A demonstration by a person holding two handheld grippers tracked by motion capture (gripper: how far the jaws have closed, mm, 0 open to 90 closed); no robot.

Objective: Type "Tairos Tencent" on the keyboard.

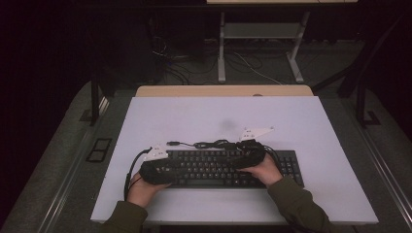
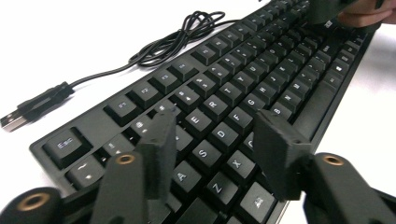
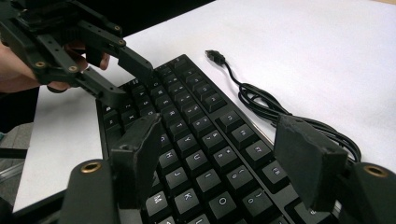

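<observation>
While the keyboard (image 1: 218, 167) lies flat at lower centre of the table (image 1: 204, 116), both grippers, left (image 2: 212, 140) and right (image 3: 224, 144), hover over its keys with jaws apart, gripping nothing, probably poised to lift it by both ends.

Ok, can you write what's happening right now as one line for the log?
left gripper: open above keyboard | right gripper: open above keyboard | cable: loose behind keyboard | table

Both hands and grippers cover parts of the keyboard (image 1: 214, 170) in the high view. In the left gripper view, the keyboard's near corner is cut off at the bottom edge. Key legends at its far end are blurred.
</observation>
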